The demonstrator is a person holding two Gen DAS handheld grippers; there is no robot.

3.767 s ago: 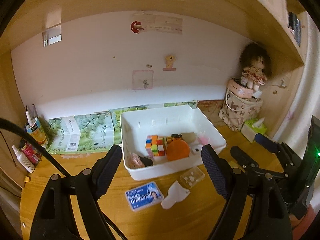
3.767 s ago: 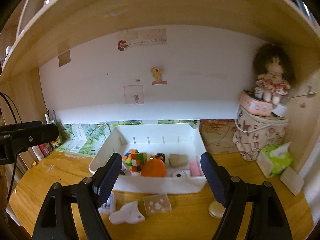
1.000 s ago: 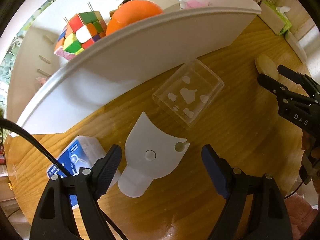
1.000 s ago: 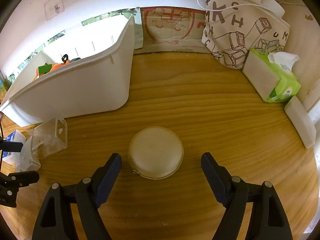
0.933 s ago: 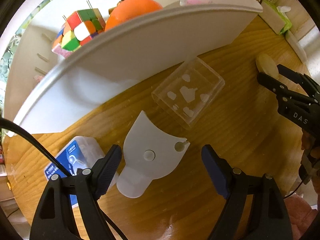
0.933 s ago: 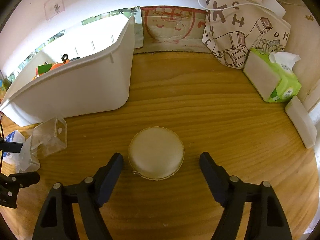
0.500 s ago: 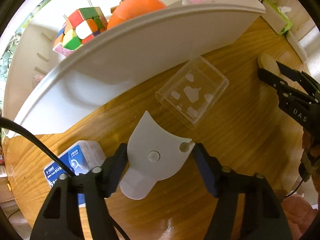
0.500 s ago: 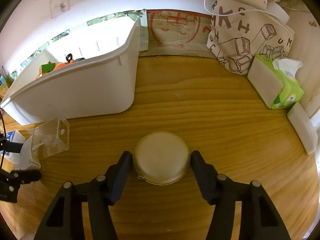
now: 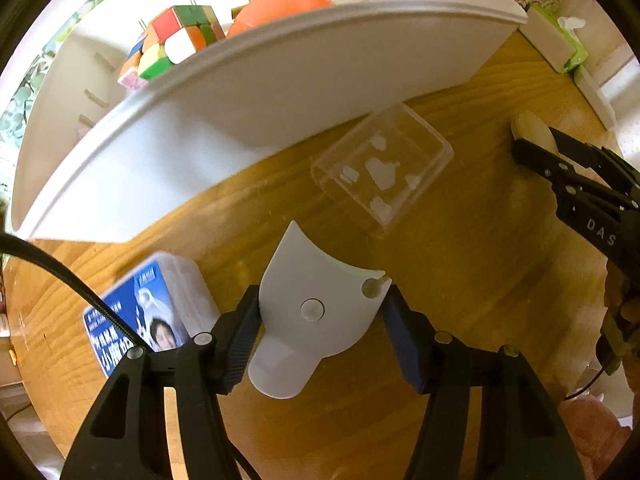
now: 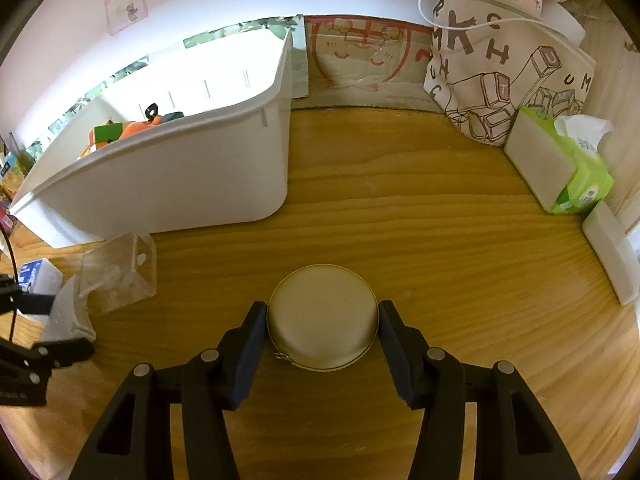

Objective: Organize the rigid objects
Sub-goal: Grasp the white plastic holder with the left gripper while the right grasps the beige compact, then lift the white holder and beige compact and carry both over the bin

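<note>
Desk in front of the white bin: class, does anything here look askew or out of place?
Yes. The clear plastic box lies at an angle to the white bin, one corner nearly under its wall. The blue-labelled box also sits skewed on the desk. Nothing looks spilled or broken.

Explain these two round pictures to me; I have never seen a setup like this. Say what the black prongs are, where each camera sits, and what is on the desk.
No robot here: a person holds a two-finger gripper in each hand, with a fisheye camera on each looking along its fingers.

The left wrist view shows the left gripper closed on a flat white plastic fan-shaped piece. Beside it lie a blue-labelled white box and a clear plastic case.

The right wrist view shows the right gripper closed on a round beige zippered case.

Both items rest on the wooden desk. Behind stands a white plastic bin holding a colourful puzzle cube and an orange round object.
</note>
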